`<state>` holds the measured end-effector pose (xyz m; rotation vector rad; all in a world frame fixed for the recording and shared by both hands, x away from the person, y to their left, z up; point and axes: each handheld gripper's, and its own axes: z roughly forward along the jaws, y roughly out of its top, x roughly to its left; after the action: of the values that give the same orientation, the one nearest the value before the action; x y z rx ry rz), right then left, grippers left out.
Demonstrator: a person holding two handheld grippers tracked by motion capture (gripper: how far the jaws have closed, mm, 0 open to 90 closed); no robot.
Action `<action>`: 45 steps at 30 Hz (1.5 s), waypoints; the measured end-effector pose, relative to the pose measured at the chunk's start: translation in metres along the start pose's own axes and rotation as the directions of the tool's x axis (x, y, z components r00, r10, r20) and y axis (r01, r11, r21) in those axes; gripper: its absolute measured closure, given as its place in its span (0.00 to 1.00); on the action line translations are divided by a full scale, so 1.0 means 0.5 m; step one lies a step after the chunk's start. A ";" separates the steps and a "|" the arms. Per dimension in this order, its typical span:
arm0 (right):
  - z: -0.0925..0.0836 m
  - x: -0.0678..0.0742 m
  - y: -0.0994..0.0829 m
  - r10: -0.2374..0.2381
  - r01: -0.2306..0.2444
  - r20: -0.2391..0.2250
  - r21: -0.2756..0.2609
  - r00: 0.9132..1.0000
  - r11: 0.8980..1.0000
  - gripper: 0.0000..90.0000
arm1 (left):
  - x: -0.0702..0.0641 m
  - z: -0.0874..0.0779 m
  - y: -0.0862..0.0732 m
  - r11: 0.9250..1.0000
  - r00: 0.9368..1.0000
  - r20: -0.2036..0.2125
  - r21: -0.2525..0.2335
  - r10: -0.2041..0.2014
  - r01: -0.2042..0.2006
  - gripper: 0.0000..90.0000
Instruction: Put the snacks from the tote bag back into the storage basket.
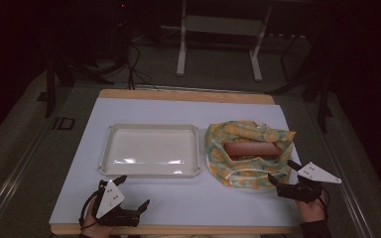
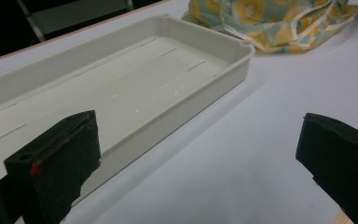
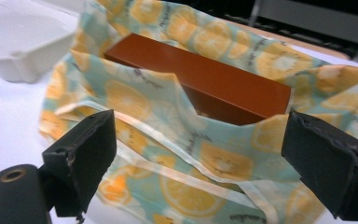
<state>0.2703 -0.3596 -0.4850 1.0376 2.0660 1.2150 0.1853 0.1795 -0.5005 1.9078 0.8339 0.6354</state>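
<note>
Printed cloth (image 3: 177, 116), glossy brown box (image 3: 205, 79), smooth matt plastic tray (image 2: 121, 88).

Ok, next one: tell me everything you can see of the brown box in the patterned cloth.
The brown box is a long, narrow rectangular block with sharp edges and a smooth, slightly glossy reddish-brown surface; its material cannot be told. It lies flat, lengthwise across the table, right of the white tray. The orange-slice patterned cloth is loosely folded up around its sides, covering its lower part and leaving the top face bare. The open right tool sits just in front of the cloth, apart from the box.
</note>
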 end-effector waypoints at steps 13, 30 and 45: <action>-0.001 -0.011 0.013 -0.051 0.062 -0.153 0.071 0.987 0.995 0.11 | 0.006 -0.013 -0.003 0.999 0.996 0.085 -0.045 -0.017 0.021 0.00; -0.001 0.014 0.054 -0.147 0.172 -0.310 0.053 0.939 0.984 0.12 | -0.004 -0.015 -0.006 0.999 0.989 0.150 -0.048 0.010 -0.003 0.00; -0.001 -0.002 0.121 -0.191 0.198 -0.337 -0.016 0.922 0.980 0.15 | -0.004 -0.015 -0.006 0.999 0.988 0.154 -0.048 0.023 -0.016 0.00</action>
<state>0.2917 -0.3426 -0.4308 0.6427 2.3773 1.3449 0.1779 0.1830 -0.5001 1.8981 0.6974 0.5073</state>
